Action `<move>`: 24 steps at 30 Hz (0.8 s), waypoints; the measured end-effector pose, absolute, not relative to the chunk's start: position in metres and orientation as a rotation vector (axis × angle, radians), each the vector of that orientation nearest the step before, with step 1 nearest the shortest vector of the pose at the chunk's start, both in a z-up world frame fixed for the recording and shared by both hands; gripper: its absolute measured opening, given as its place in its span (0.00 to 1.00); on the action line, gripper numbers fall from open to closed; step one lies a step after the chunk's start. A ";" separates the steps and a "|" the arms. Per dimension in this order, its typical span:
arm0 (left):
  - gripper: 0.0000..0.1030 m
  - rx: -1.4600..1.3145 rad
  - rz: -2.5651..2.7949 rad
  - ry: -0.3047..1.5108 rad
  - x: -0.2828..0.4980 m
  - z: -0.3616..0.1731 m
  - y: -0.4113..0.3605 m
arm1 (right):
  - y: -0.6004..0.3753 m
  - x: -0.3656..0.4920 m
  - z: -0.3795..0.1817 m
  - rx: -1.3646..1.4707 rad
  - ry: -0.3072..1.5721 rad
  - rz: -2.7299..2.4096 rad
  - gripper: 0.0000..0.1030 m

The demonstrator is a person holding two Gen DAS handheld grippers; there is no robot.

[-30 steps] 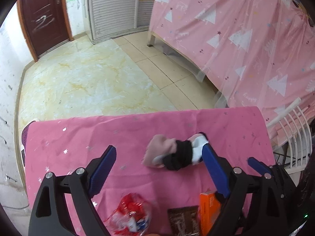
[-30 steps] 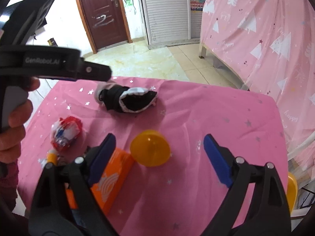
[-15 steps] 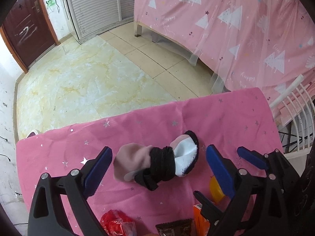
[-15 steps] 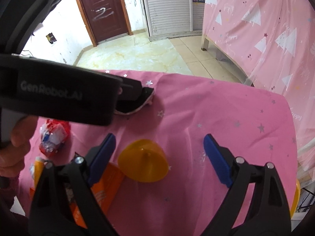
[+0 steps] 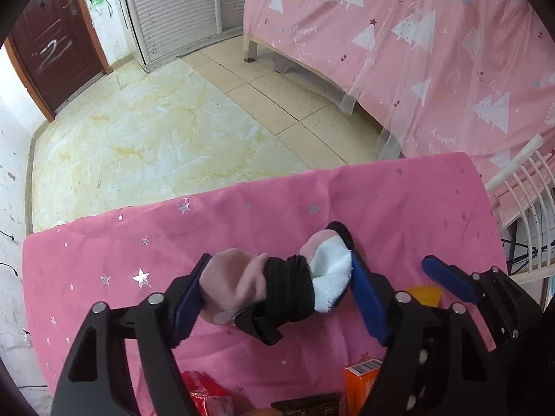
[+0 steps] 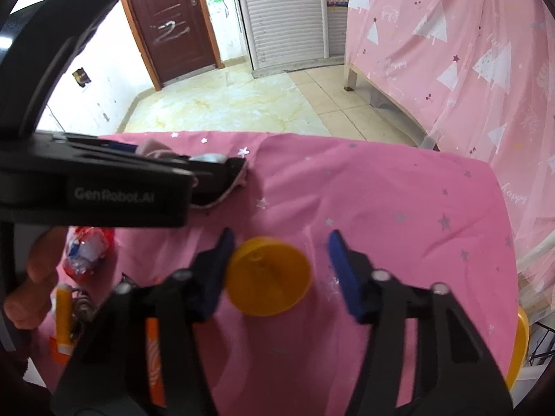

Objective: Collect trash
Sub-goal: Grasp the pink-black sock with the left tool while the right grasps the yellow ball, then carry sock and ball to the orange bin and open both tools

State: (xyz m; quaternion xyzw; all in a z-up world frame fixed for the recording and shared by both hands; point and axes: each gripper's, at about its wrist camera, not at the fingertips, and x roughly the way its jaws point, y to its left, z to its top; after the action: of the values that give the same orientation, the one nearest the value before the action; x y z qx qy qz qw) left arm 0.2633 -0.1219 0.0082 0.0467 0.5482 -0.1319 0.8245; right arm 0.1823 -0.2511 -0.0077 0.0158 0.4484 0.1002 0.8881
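A rolled bundle of pink, black and white socks (image 5: 277,284) lies on the pink star-print tablecloth (image 5: 104,249). My left gripper (image 5: 277,291) has closed around it, both blue pads touching its ends. In the right wrist view the left gripper (image 6: 104,180) covers most of the bundle (image 6: 156,147). My right gripper (image 6: 281,270) is open around a yellow disc-shaped lid (image 6: 269,275); the left pad touches its edge, the right pad stands apart. The lid also shows in the left wrist view (image 5: 425,294).
A red and white wrapper (image 6: 86,253), an orange box (image 6: 152,357) and an orange tube (image 6: 64,315) lie at the near left of the table. A brown packet (image 5: 305,404) sits at the near edge. A white chair (image 5: 523,187) and pink curtain (image 5: 433,52) stand right.
My left gripper moved forward over the sock bundle and its jaws closed in on both ends. My right gripper moved forward so the yellow lid now sits between its pads.
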 end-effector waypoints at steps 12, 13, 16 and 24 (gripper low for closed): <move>0.56 0.099 -0.246 1.138 0.243 0.023 -0.109 | -0.257 0.170 0.003 0.050 0.903 0.209 0.39; 0.56 0.100 -0.244 1.134 0.242 0.025 -0.109 | -0.259 0.168 0.005 0.053 0.898 0.208 0.39; 0.54 0.102 -0.242 1.121 0.236 0.032 -0.107 | -0.263 0.161 0.012 0.057 0.884 0.200 0.39; 0.54 0.100 -0.245 1.079 0.218 0.058 -0.111 | -0.287 0.139 0.026 0.078 0.844 0.165 0.39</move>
State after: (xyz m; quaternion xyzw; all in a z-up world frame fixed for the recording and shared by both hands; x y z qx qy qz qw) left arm 0.2180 -0.1110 0.0576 0.0476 0.5123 -0.1164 0.8496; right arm 0.1394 -0.2867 0.0263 0.0378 0.4091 0.0798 0.9082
